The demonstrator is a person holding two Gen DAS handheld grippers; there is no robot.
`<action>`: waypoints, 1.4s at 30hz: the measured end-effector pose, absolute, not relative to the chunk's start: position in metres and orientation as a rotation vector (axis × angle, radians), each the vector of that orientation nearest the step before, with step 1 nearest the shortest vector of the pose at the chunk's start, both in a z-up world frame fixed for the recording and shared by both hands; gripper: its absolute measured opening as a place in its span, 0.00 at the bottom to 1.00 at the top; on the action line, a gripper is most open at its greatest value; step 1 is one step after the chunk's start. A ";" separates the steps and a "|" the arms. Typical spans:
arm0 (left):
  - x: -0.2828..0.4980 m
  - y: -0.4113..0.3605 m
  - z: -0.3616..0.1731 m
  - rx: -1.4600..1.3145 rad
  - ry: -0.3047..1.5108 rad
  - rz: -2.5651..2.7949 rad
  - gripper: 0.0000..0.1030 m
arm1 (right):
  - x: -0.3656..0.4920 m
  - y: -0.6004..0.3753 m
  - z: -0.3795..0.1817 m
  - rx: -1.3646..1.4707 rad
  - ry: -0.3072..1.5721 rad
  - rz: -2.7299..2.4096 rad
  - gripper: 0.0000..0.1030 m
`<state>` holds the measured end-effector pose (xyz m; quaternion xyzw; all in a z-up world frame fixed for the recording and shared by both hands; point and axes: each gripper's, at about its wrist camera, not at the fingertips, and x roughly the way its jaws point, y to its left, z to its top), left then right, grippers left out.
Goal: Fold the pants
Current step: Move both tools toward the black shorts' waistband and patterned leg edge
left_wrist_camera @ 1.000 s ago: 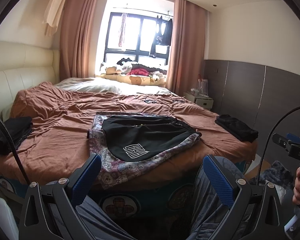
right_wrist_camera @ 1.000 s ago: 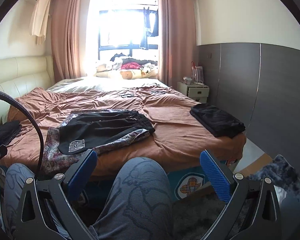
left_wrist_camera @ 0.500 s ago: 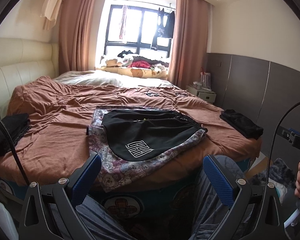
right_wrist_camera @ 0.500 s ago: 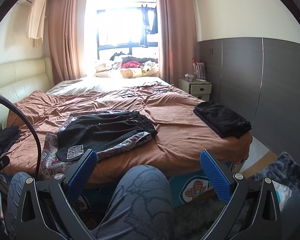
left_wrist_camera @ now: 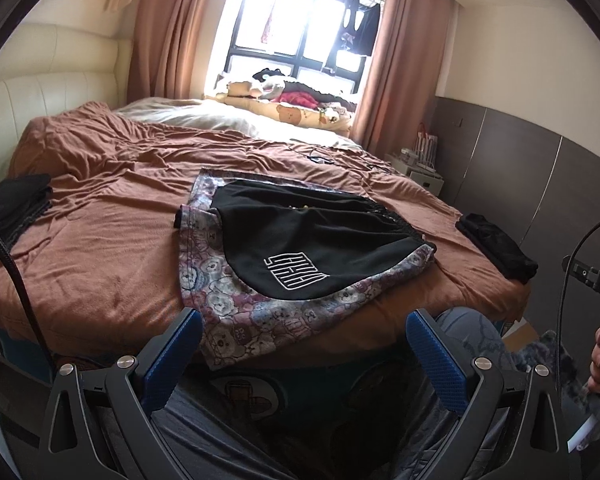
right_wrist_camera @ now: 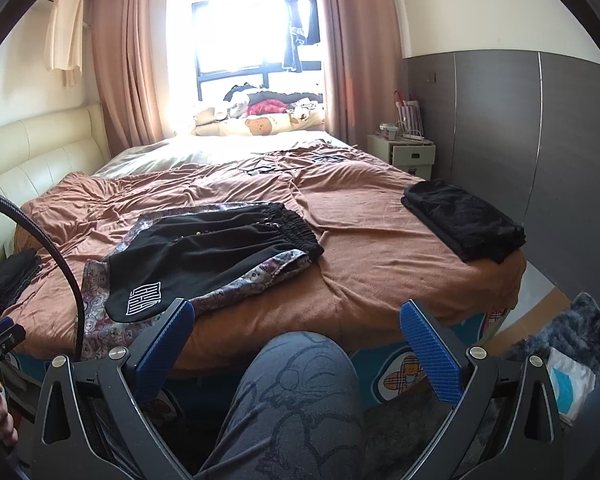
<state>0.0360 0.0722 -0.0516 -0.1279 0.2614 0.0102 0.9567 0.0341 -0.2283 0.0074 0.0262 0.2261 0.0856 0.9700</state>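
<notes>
Black pants with a white logo (left_wrist_camera: 300, 240) (right_wrist_camera: 204, 264) lie spread on a bear-patterned cloth (left_wrist_camera: 236, 320) (right_wrist_camera: 256, 276) near the front edge of the brown bed (left_wrist_camera: 100, 240) (right_wrist_camera: 372, 248). My left gripper (left_wrist_camera: 304, 332) is open, its blue pads wide apart, held short of the bed edge just below the patterned cloth. My right gripper (right_wrist_camera: 298, 320) is open too, over the person's knee (right_wrist_camera: 296, 384), with the pants ahead to its left. Neither holds anything.
A folded black garment (right_wrist_camera: 464, 224) (left_wrist_camera: 496, 248) lies at the bed's right corner; another dark pile (left_wrist_camera: 16, 204) (right_wrist_camera: 8, 280) sits at the left edge. A nightstand (right_wrist_camera: 404, 152) stands by the grey wall panel. A fuzzy rug (right_wrist_camera: 560, 340) covers the floor on the right.
Both grippers have risen and come closer to the bed, so the pants sit larger and lower in view. The jaws stayed open.
</notes>
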 end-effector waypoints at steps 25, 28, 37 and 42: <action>0.103 0.144 -0.148 -0.457 0.748 0.041 0.97 | 0.144 -0.221 -0.013 0.110 0.680 0.302 1.00; 0.110 0.146 -0.161 -0.486 0.776 0.017 0.97 | 0.155 -0.223 -0.016 0.116 0.713 0.308 1.00; 0.130 0.146 -0.190 -0.509 0.831 -0.044 0.97 | 0.179 -0.234 -0.020 0.120 0.763 0.298 1.00; 0.141 0.144 -0.197 -0.526 0.831 -0.087 0.96 | 0.184 -0.234 -0.022 0.119 0.772 0.294 1.00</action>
